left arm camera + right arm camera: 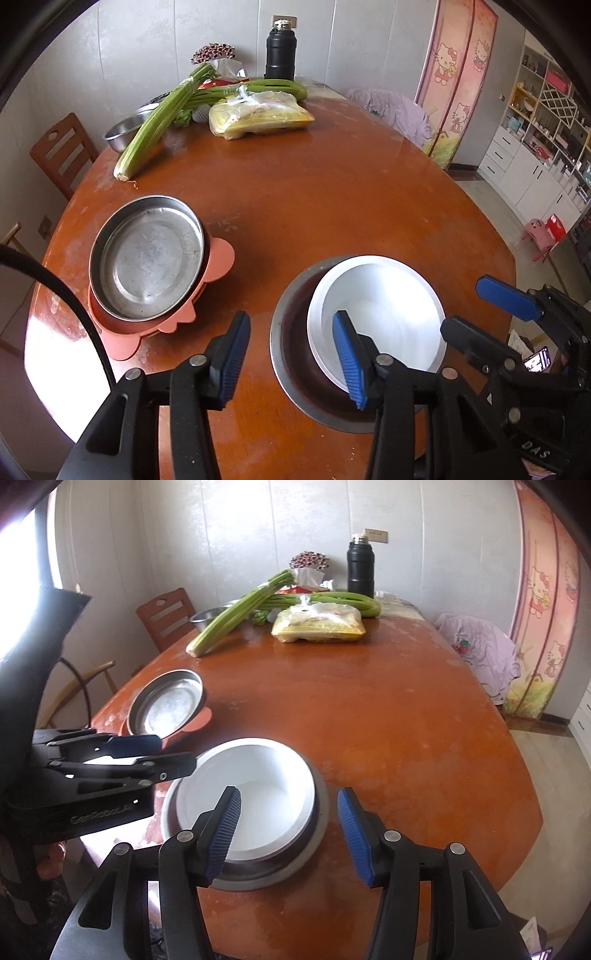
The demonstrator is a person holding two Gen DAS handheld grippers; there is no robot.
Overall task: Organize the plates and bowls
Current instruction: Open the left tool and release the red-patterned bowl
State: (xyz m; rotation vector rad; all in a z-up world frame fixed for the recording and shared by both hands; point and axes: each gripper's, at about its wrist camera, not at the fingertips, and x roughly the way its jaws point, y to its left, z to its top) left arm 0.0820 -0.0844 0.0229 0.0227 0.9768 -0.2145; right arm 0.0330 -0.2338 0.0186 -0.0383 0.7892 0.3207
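A white bowl point(380, 314) sits nested inside a steel bowl point(291, 354) near the front of the brown table point(314, 192). To its left a steel plate point(147, 254) rests on an orange plate point(218, 258). My left gripper point(291, 358) is open and empty, its right finger over the white bowl's near rim. My right gripper point(291, 834) is open and empty, its fingers astride the right rim of the white bowl point(255, 794) and the steel bowl point(317, 827). The right gripper also shows in the left wrist view point(480, 310). The steel plate point(166, 705) is at the left.
At the far end lie celery bunches point(162, 114), a yellow food bag point(258, 114), a steel basin point(123, 133) and a black flask point(280, 51). A wooden chair point(62, 151) stands at the left, a cloth-draped chair point(395, 110) at the right.
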